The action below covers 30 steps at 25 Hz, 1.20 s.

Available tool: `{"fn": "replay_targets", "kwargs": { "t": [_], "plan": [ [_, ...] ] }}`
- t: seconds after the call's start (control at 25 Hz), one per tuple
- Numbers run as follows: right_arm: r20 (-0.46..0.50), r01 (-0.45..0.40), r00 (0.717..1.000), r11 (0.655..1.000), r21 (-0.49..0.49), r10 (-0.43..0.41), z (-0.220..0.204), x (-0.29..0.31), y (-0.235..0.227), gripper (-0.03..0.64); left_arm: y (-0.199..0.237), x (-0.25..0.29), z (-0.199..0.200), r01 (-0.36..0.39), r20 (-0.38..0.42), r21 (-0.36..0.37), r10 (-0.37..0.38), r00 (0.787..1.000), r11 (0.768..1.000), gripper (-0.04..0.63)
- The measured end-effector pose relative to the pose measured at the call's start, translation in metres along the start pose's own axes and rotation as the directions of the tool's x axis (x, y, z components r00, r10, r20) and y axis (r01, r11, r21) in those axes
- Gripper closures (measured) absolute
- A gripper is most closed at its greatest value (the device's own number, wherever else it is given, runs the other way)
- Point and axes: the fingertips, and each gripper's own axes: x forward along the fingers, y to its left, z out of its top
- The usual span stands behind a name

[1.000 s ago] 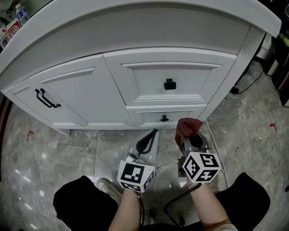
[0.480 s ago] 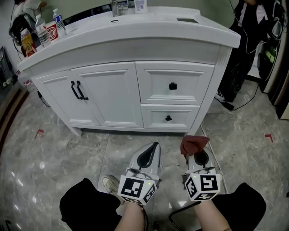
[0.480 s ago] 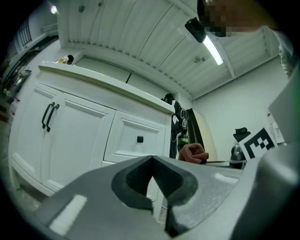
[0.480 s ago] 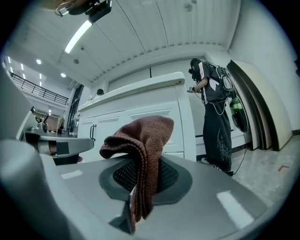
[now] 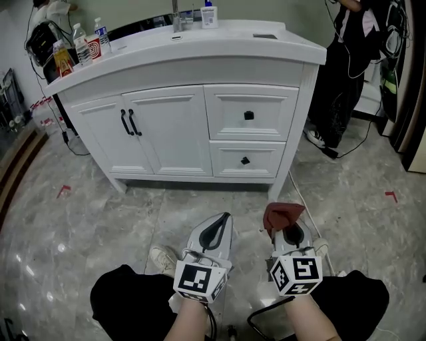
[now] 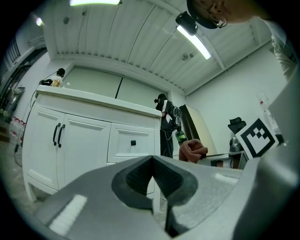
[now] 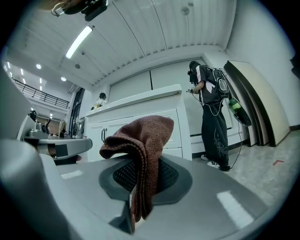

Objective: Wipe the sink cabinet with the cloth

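The white sink cabinet [image 5: 200, 126] stands ahead, with two doors on the left and two drawers on the right. A brown-red cloth [image 5: 282, 214] is pinched in my right gripper [image 5: 287, 226], which is shut on it well short of the cabinet, above the floor. The same cloth [image 7: 143, 140] hangs folded over the right jaws. My left gripper [image 5: 217, 229] is shut and holds nothing, beside the right one. It sees the cabinet [image 6: 84, 140] and the cloth [image 6: 191, 150] off to its right.
Bottles and a red can [image 5: 93, 46] stand on the countertop's left end, and a faucet [image 5: 178, 18] at the back. A person in black [image 5: 346, 60] stands right of the cabinet, with a cable [image 5: 363, 143] on the marble floor. My shoe [image 5: 160, 256] shows below.
The view has pulled back and up from the cabinet, so the countertop and room now show. Both grippers sit farther from the drawers, and the right one still grips the cloth.
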Motion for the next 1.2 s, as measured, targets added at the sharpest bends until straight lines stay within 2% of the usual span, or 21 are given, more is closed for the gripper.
{"fn": "replay_targets", "kwargs": {
  "t": [0.28, 0.44, 1.2],
  "plan": [
    [0.006, -0.039, 0.999, 0.999, 0.027, 0.039, 0.005, -0.021, 0.013, 0.538, -0.021, -0.015, 0.008, 0.027, 0.005, 0.033, -0.027, 1.000, 0.999, 0.595],
    [0.010, -0.044, 0.999, 0.999, 0.009, 0.044, 0.010, -0.025, 0.016, 0.538, -0.029, -0.017, 0.013, 0.042, 0.009, 0.042, -0.043, 0.999, 0.998, 0.595],
    [-0.006, -0.027, 1.000, 0.999, 0.022, 0.027, 0.001, -0.015, 0.011, 0.540, -0.024, -0.008, 0.001, 0.037, -0.008, 0.045, -0.037, 0.999, 0.998, 0.595]
  ]
}}
